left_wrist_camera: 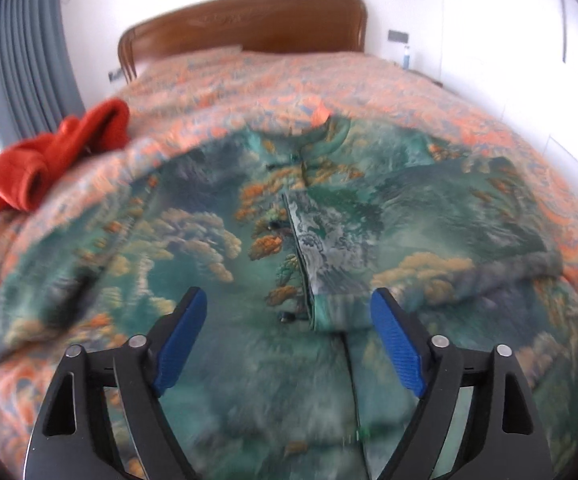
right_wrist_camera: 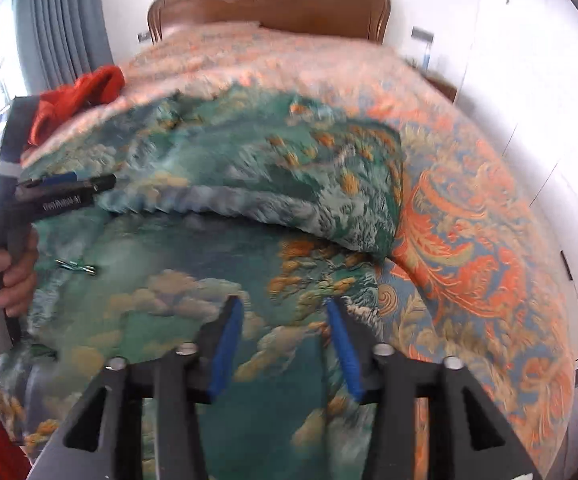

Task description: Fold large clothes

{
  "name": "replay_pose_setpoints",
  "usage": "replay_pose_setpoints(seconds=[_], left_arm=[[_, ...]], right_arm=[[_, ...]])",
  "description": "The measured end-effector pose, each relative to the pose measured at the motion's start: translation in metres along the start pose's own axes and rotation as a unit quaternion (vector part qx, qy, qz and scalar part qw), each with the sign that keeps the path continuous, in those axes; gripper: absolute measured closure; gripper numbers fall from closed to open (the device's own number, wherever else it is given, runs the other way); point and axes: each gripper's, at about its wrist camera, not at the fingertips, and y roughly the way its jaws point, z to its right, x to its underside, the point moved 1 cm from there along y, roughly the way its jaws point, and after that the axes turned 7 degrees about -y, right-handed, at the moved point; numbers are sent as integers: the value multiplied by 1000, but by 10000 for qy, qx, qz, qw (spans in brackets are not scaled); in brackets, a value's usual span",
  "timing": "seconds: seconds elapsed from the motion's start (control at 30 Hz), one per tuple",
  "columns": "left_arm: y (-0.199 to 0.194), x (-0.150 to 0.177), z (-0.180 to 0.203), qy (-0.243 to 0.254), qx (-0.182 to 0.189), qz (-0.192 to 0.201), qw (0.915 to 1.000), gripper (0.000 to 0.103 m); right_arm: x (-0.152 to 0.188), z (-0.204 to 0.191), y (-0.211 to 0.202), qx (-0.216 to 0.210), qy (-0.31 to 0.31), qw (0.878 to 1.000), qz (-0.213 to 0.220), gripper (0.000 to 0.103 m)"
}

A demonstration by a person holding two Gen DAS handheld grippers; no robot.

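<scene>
Green printed garment [left_wrist_camera: 217, 240]: a large landscape-patterned piece with clouds and orange trees, lay spread across the centre of both frames on the orange-and-blue paisley bedspread [right_wrist_camera: 469, 240], one sleeve [left_wrist_camera: 449, 220] already folded inward at right of the left-wrist frame and showing as a raised ridge across the middle of the right-wrist frame. Left gripper [left_wrist_camera: 289, 312]: jaws spread wide, empty, hovering above the front placket. Right gripper [right_wrist_camera: 285, 320]: jaws parted, nothing between them, above the garment's edge beside the bedspread. Risks, as judged: the folded sleeve looked loose and could slide open if the cloth beneath were tugged; a pinch near the edge might catch the bedspread along with the garment; the small metal fastening [right_wrist_camera: 77, 267] at left could snag. Red garment [left_wrist_camera: 57, 160]: bunched at upper left, well apart. Writing: white lettering on the left gripper's body at left of the right-wrist frame, too blurred to read.
</scene>
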Motion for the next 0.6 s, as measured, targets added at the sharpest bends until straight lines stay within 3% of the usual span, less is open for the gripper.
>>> replay_pose_setpoints(seconds=[0.23, 0.6], left_arm=[[-99, 13, -19, 47, -51, 455, 9989, 8], [-178, 25, -49, -148, -197, 765, 9968, 8]], right_arm=[[10, -42, -72, 331, -41, 9968, 726, 49], [19, -97, -111, 433, -179, 9951, 866, 49]])
